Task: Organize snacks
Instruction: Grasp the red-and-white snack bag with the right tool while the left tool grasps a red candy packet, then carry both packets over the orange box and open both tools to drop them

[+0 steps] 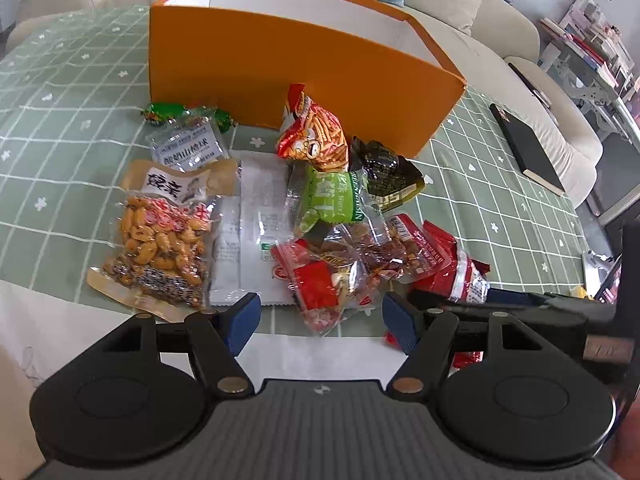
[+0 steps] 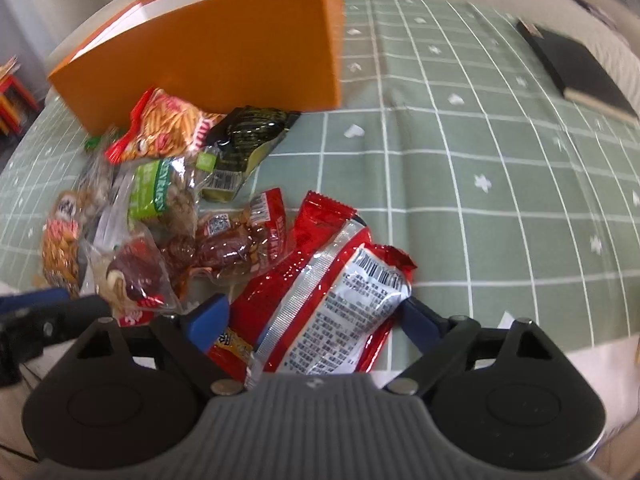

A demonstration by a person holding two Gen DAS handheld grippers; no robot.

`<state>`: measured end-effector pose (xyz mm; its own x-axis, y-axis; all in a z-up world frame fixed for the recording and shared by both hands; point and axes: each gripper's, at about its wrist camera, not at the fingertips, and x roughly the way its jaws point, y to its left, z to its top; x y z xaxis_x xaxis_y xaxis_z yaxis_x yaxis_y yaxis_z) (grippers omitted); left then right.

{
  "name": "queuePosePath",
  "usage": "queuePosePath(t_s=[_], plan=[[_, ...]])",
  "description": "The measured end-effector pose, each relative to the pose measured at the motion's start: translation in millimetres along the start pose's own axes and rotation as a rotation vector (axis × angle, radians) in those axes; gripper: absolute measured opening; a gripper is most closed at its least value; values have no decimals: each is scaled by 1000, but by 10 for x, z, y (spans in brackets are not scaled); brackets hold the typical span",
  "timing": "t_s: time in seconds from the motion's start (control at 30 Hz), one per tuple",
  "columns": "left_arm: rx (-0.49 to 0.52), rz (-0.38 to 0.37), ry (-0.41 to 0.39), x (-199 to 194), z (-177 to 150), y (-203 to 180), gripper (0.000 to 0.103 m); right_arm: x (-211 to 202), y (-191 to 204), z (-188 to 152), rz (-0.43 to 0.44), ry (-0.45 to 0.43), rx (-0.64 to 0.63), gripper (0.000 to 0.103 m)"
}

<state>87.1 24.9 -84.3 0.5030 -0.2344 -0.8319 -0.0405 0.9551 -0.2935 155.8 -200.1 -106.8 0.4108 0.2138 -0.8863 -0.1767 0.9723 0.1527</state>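
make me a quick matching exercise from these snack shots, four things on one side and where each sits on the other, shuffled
Things:
1. orange box
2. peanut pack
3. red foil packet
4. black notebook

Places:
A. between the open jaws of the right gripper
B. off to the right of the pile, near the table's far edge
C. standing upright behind the snack pile
D. at the left end of the pile, lying flat

Pairs: 1-C, 2-D, 3-A, 4-B

Snack packets (image 1: 280, 216) lie heaped on the tablecloth (image 1: 80, 128) before the box (image 1: 288, 76).
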Motion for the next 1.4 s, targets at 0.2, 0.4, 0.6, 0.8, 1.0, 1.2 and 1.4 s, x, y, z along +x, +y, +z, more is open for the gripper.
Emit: queuePosePath(t_s=[0.2,0.4,0.6,0.8,1.0,1.2,1.4], plan=[[-15,0,14,150,36,-39,82,23,-35,-9,6,-22,-33,92],[-27,21,34,327,73,-52,82,55,66,-74,-17,-30,-98,98],[40,74,9,422,85,-158,82,34,64,-94,-33,-45,-106,92],[94,90,-13,464,63,-215,82,-7,35,-104,-30,-54,-96,84],[84,90,-36,422,82,-162,57,-45,18,-115,-20,-54,-89,79],[88,77,-64,310,59,-131,52,-147,-10,-135,-43,-69,-74,77],[120,62,-112,110,46,-163,52,-359,5,-141,-55,-144,-83,77]])
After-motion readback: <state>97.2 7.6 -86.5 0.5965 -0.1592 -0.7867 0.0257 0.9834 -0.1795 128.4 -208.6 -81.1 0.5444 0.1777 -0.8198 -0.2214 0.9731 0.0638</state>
